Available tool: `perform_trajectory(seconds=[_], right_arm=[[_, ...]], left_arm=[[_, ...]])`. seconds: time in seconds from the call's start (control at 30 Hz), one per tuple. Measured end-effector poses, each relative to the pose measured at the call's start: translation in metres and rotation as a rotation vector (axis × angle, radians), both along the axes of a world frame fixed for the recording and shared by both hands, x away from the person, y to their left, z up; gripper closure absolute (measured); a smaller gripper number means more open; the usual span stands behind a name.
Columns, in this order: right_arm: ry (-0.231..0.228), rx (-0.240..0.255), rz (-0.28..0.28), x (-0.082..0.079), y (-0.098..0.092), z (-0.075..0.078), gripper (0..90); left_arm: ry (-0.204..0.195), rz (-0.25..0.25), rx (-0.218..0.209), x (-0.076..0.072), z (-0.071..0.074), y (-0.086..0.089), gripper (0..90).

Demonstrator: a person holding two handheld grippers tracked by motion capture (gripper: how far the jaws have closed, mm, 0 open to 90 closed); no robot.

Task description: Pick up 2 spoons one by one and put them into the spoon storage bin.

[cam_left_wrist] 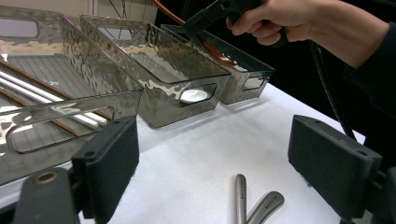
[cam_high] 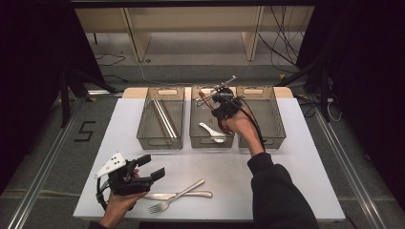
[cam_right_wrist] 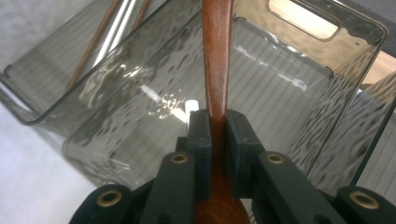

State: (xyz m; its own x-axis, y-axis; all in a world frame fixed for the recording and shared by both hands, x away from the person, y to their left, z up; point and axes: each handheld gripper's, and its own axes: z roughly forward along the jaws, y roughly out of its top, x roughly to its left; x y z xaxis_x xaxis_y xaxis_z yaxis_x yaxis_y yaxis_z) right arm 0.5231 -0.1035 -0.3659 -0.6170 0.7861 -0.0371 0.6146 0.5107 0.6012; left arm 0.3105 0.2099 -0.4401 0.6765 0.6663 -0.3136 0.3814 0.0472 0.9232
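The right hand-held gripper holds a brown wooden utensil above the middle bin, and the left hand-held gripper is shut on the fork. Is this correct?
Not quite. The left hand-held gripper is open and holds nothing, as the left gripper view shows; the fork lies on the table. The right hand-held gripper does clamp the brown wooden utensil above the middle bin.

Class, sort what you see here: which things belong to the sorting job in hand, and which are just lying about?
In the job:
- right hand-held gripper, shut on the long brown wooden utensil
- middle clear smoky plastic bin
- white ceramic spoon lying in it

Lying about:
- silver metal fork
- silver metal knife
- left hand-held gripper, open
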Motion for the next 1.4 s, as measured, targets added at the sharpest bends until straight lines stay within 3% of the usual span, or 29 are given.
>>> perform_trajectory(seconds=[0.77, 1.1, 1.4], right_arm=[[0.025, -0.012, -0.046, 0.015, 0.005, -0.021, 81.9], [0.051, -0.058, -0.04, 0.016, 0.012, -0.032, 81.0], [0.051, -0.044, -0.016, 0.012, 0.009, -0.028, 72.5]], left_arm=[[0.0, -0.002, -0.001, 0.0, 0.0, 0.0, 16.1], [0.001, -0.002, -0.002, 0.0, 0.0, 0.0, 16.0], [0.0, -0.002, -0.001, 0.0, 0.0, 0.0, 16.0]])
